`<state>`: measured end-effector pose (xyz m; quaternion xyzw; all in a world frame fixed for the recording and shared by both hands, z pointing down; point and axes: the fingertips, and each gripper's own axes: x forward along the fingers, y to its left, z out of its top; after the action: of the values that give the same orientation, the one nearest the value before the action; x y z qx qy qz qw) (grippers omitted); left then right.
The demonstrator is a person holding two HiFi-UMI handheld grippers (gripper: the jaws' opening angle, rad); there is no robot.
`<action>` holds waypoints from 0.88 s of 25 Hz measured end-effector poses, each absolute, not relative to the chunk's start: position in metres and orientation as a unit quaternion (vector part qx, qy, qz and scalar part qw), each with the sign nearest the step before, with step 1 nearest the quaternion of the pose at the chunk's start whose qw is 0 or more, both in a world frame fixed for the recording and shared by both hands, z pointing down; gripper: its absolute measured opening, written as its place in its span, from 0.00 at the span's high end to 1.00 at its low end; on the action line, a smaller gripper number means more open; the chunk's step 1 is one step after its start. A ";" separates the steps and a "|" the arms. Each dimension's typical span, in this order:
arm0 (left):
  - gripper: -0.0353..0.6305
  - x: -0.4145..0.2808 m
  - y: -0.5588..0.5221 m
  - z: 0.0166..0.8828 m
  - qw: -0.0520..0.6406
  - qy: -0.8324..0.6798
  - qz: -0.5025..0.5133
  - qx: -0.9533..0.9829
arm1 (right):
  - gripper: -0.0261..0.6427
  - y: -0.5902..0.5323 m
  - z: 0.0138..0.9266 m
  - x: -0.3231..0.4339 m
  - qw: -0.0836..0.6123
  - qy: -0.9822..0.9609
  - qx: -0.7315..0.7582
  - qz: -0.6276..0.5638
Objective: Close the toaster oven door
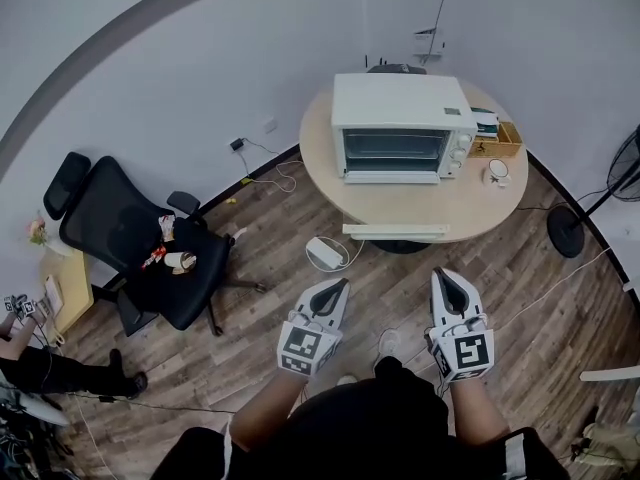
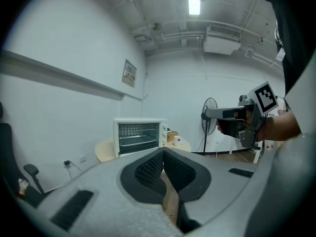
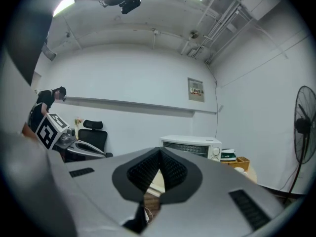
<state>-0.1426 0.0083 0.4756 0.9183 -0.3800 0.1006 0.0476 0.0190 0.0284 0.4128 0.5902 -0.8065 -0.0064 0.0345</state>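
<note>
Standing well back from the round bench (image 1: 325, 178), the person held both grippers low in the head view, over the wooden floor (image 1: 270, 258), with the toaster oven (image 1: 400, 118) far ahead in the upper centre of the frame. The left gripper (image 1: 338, 286) and the right gripper (image 1: 447, 276) both pointed up the frame toward it, side by side. Each had its jaws pressed together with nothing between them, as the meeting pads showed in the left gripper view (image 2: 162, 152) and the right gripper view (image 3: 159, 152).

The oven sat toward the back of the bench with its windowed front facing the person. A long white bar (image 1: 395, 231) lay near the front edge of the bench, parallel to the oven front. It was probably the handle edge of the door folded down flat, though its glass could not be made out. Its long axis ran left to right across the frame, with one end roughly above each gripper tip, so neither hand was clearly nearer. The coming move would likely call for a long reach forward, then an upward, away push under that edge.
</note>
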 end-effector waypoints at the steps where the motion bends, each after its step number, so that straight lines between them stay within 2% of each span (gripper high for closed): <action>1: 0.94 -0.140 0.000 0.477 0.048 -0.381 0.105 0.918 | 0.97 0.020 0.415 0.024 0.033 -0.806 0.591 -0.002; 22: 0.94 -0.063 -0.116 0.487 0.050 -0.418 0.102 0.901 | 0.97 -0.107 0.436 0.104 0.052 -0.842 0.537 0.022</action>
<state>-0.0628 -0.1163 0.4875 0.9011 -0.4184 0.1019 0.0504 0.1037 -0.1073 0.4361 0.5369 -0.8417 0.0218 0.0524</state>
